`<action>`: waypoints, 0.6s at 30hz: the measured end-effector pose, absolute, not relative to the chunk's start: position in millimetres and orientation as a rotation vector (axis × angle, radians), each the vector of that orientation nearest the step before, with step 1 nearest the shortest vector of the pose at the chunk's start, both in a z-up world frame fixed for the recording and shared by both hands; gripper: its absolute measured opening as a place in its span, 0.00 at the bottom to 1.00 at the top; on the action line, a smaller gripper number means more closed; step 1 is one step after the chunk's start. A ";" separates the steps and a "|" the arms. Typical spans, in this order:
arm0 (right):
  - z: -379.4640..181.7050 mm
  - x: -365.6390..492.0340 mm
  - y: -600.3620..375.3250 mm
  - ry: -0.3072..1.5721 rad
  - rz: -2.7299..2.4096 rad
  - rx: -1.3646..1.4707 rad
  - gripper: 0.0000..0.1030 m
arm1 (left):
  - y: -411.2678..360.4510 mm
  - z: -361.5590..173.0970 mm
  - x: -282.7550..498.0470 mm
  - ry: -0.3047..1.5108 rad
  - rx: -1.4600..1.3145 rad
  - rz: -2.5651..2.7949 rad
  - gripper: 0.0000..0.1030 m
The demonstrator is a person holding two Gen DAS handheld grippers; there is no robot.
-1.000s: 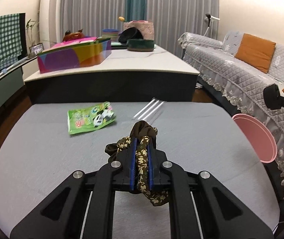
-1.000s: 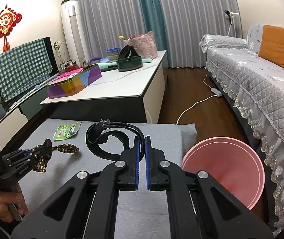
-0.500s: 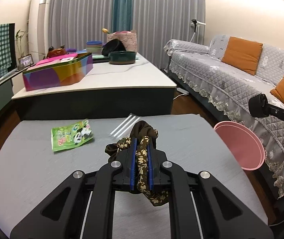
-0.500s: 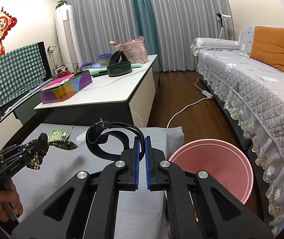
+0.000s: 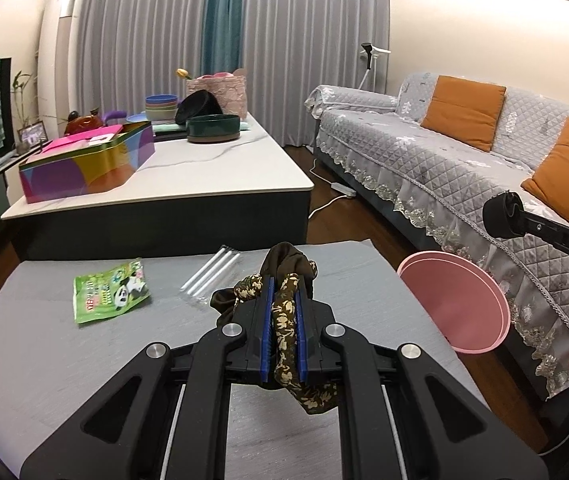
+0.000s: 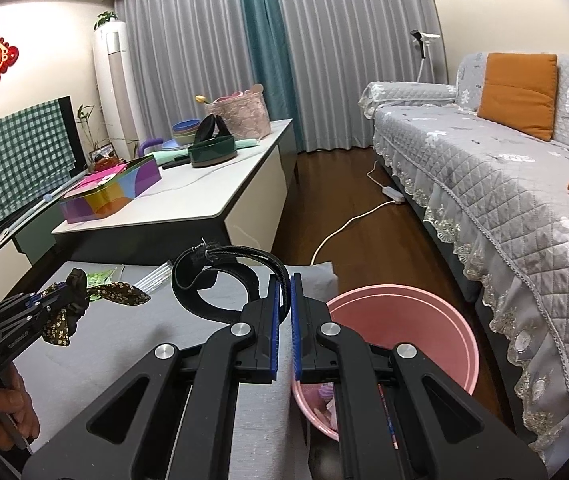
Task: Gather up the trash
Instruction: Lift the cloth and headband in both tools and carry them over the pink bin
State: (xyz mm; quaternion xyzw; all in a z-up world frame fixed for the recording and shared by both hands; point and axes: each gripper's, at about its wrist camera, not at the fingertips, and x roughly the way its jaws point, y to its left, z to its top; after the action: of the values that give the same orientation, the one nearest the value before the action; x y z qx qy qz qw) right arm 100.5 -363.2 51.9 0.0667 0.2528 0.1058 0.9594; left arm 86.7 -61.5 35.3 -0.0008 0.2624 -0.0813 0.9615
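My left gripper [image 5: 284, 284] is shut on a brown floral cloth scrunchie [image 5: 284, 320], held just above the grey table [image 5: 44, 360]. The right wrist view shows the same gripper [image 6: 44, 304] and scrunchie [image 6: 120, 290] at the left. My right gripper [image 6: 284, 280] is shut on a looped black strap [image 6: 212, 256], which curls out to its left, above the table's right end. A pink bin [image 6: 404, 320] stands on the floor right below and beside it, with some pale trash inside. The bin [image 5: 456, 304] sits right of the table, under the strap [image 5: 502, 216].
A green panda snack packet [image 5: 110, 292] and a clear sleeve of straws [image 5: 212, 272] lie on the table's far side. Beyond stands a white-topped coffee table [image 5: 204, 176] with a colourful tin and bowls. A grey sofa [image 5: 444, 168] runs along the right; a white cable crosses the floor.
Both grippers have moved to the right towards the pink bin, still holding the scrunchie and the strap. The packet and straws have slid leftwards in the left view.
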 end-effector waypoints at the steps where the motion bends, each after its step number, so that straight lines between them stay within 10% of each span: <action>1: 52.4 100.4 -365.2 0.511 0.211 0.137 0.05 | -62.5 35.8 87.0 0.531 -0.002 -0.167 0.09; 18: 60.3 107.5 -399.5 0.477 0.131 0.172 0.05 | -89.9 44.1 105.1 0.540 -0.004 -0.199 0.09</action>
State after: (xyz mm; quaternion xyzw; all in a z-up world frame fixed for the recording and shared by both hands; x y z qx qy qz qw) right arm 107.5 -399.5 60.3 0.0849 0.2359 0.0646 0.9659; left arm 105.1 -89.9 44.1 -0.0021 0.2662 -0.0982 0.9589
